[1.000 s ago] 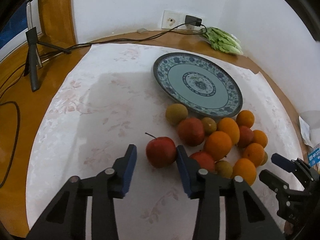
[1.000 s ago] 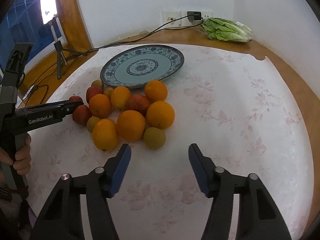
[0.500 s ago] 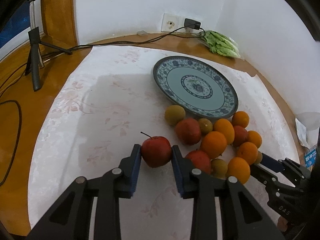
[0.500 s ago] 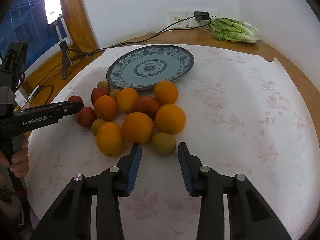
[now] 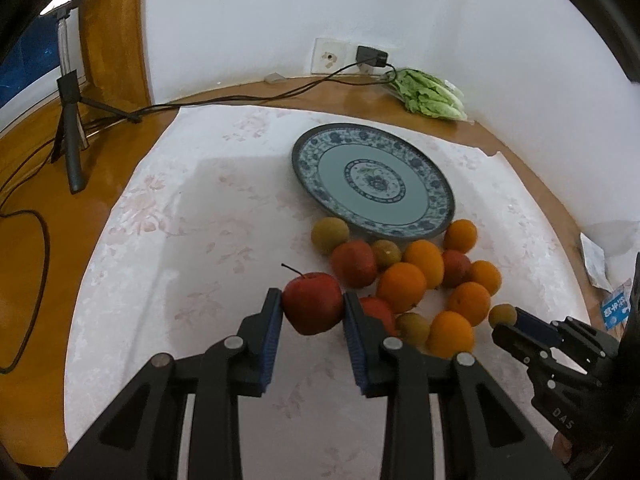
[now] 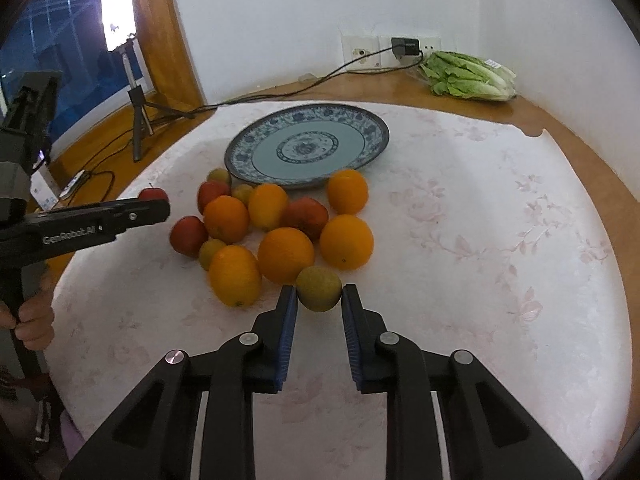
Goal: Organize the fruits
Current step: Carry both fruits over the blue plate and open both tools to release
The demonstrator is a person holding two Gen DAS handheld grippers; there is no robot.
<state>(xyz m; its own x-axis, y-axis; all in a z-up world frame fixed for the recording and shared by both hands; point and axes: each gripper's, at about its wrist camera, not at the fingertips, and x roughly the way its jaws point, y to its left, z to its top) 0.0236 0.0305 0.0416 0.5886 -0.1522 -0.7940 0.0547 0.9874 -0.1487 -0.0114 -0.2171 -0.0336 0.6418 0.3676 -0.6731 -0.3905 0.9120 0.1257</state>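
The left gripper [image 5: 312, 312] is clamped on an apple [image 5: 313, 303], the right gripper [image 6: 319, 300] on a green fruit [image 6: 319, 289]. Both sit at the pile's near edge (easiest reach), likely bound for the empty plate [image 5: 436, 188]

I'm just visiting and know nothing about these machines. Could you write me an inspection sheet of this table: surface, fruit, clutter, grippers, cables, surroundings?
Surface: round wooden table under a pale floral cloth.
Job's things: empty blue patterned plate; oranges, red apples and small greenish fruits heaped on the cloth beside it.
Clutter: bagged lettuce by the wall.
Grippers: left gripper shut on a red apple; right gripper shut on a greenish fruit.
Cables: black cord from a wall charger across the table.
Surroundings: white walls, lit lamp on a tripod, dark window.
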